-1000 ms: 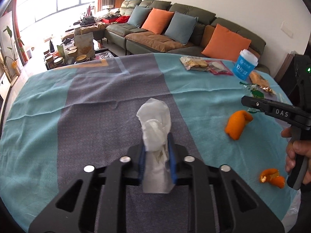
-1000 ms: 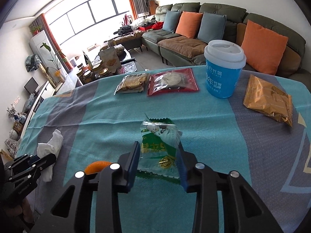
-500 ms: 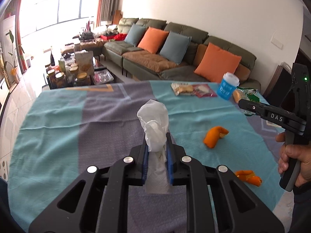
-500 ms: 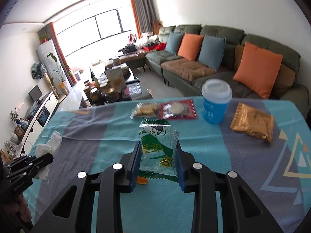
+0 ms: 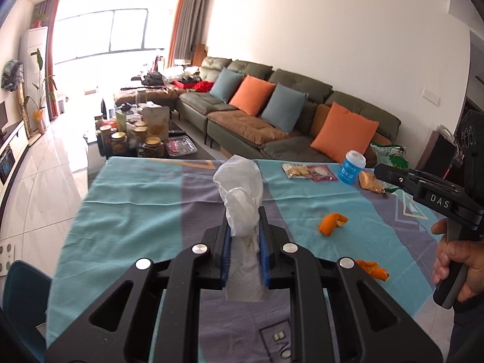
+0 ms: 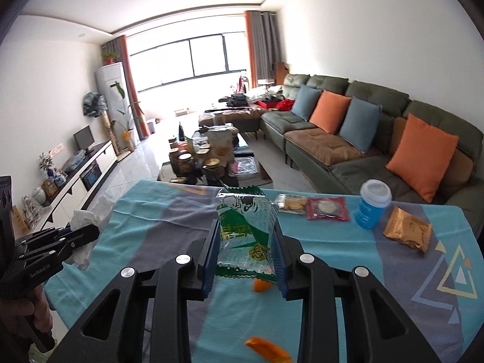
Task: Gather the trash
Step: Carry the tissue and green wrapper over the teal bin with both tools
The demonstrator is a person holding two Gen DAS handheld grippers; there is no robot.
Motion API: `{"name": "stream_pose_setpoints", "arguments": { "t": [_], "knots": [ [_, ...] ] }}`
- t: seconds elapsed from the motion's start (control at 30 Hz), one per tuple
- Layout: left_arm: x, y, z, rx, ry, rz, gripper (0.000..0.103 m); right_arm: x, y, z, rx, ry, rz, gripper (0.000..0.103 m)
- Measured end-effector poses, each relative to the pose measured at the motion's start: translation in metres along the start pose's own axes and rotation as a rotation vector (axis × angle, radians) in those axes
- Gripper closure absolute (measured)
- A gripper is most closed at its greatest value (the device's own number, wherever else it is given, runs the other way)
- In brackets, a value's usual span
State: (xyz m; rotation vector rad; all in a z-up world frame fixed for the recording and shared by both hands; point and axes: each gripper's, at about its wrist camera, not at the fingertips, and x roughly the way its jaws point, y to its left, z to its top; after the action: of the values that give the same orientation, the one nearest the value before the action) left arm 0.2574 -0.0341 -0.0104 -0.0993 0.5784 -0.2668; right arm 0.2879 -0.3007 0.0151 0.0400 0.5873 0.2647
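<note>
Above the cloth-covered table (image 5: 127,211), both grippers are up off the surface with trash in them. Left gripper (image 5: 244,227): blue pads clamped on a crumpled white tissue (image 5: 240,193); the wad sticks up past the fingertips, and a flat tail of it hangs back between the jaws. Right gripper (image 6: 245,242): clenched on a green and clear snack wrapper (image 6: 244,227), pads pressing both side edges, the wrapper upright and bulging above the tips. From the left camera the right gripper shows at the right edge, held by a hand (image 5: 453,260), with the wrapper poking out past its tip. From the right camera the left gripper shows at the left edge with the tissue at its tip.

On the table below, still lying loose: one curled orange peel (image 5: 332,223) mid-table on the teal part, and a second orange peel piece (image 5: 372,272) nearer the right-side edge, the two apart from each other. The right camera catches peel bits under its own jaws, blurred.

Far side of the table, near the sofa edge: a clear cookie packet (image 6: 291,203) touching or just beside a red snack packet (image 6: 326,208), then a blue cup with a white lid (image 6: 372,208) standing upright, then a gold foil packet (image 6: 407,232) just beside the cup. All four rest on the cloth, well apart from both grippers.

Behind the table: a green sofa (image 6: 378,151) with orange and blue cushions, a low coffee table (image 5: 136,139) crowded with jars, and a bright window (image 6: 187,60).
</note>
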Motion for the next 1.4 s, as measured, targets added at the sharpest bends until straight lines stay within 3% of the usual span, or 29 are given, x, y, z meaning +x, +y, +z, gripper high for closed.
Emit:
{"name": "stream_pose_setpoints", "arguments": {
  "t": [0.33,0.93,1.4],
  "knots": [
    [-0.068,0.049,-0.015,-0.07,-0.066,0.081,0.087,-0.004,0.083,0.002,-0.098,-0.008,0.139,0.073],
    [-0.17,0.155,-0.053,-0.221,-0.128,0.306,0.087,0.02,0.242,0.009,-0.275,0.025,0.399,0.073],
    [-0.239,0.242,-0.101,-0.348,-0.118,0.48,0.087,0.067,0.341,-0.011,-0.357,0.158,0.571,0.073]
  ]
}}
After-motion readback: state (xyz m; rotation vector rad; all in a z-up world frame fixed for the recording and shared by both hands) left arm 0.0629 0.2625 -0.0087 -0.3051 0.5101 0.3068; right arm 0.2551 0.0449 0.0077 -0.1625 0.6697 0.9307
